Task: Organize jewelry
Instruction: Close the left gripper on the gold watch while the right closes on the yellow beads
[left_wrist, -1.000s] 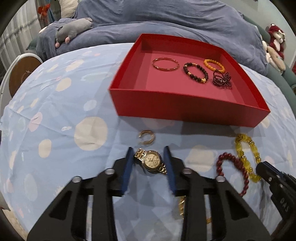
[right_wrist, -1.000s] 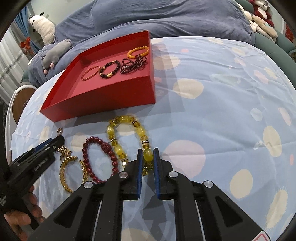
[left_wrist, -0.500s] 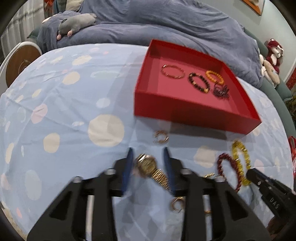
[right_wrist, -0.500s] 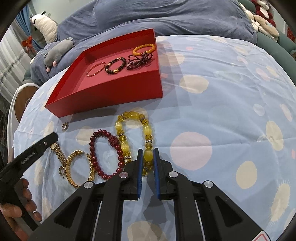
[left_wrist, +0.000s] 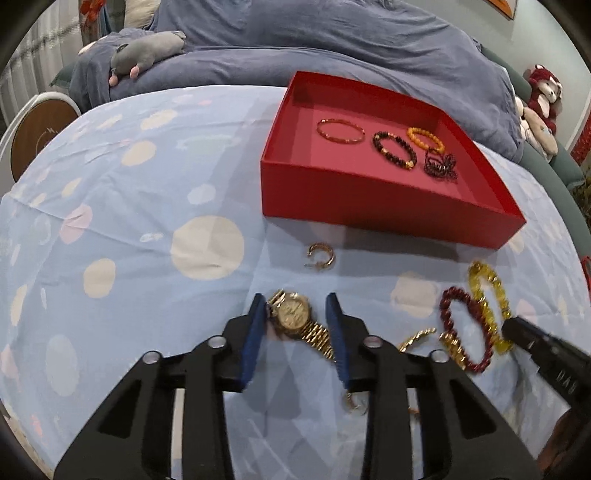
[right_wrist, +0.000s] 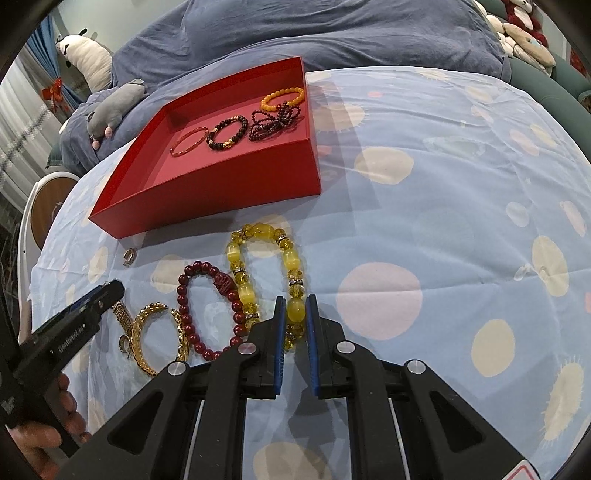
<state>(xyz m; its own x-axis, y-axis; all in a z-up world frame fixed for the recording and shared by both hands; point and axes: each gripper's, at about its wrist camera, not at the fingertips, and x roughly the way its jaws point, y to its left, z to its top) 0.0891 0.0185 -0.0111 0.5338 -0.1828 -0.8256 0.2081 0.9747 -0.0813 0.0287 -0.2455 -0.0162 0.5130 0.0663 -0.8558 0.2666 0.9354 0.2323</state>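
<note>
A red tray (left_wrist: 388, 206) (right_wrist: 221, 195) on the spotted blue cloth holds several bracelets (left_wrist: 393, 147). My left gripper (left_wrist: 296, 314) is open around a gold watch (left_wrist: 295, 317); whether the pads touch it I cannot tell. My right gripper (right_wrist: 295, 314) is shut on a bead of the yellow bead bracelet (right_wrist: 264, 273), which lies on the cloth. A dark red bead bracelet (right_wrist: 207, 310) lies beside it. A gold chain bracelet (right_wrist: 147, 332) lies left of that. A small gold ring (left_wrist: 320, 255) lies in front of the tray.
A blue duvet (left_wrist: 332, 44) and a grey plush toy (left_wrist: 147, 48) lie behind the tray. A round white stool (left_wrist: 33, 136) stands at the far left. Plush toys (left_wrist: 543, 103) sit at the right.
The left gripper has shifted around the watch; the watch and its strap have turned on the cloth. The right gripper has stayed shut on the yellow bracelet and drawn back slightly, dragging it.
</note>
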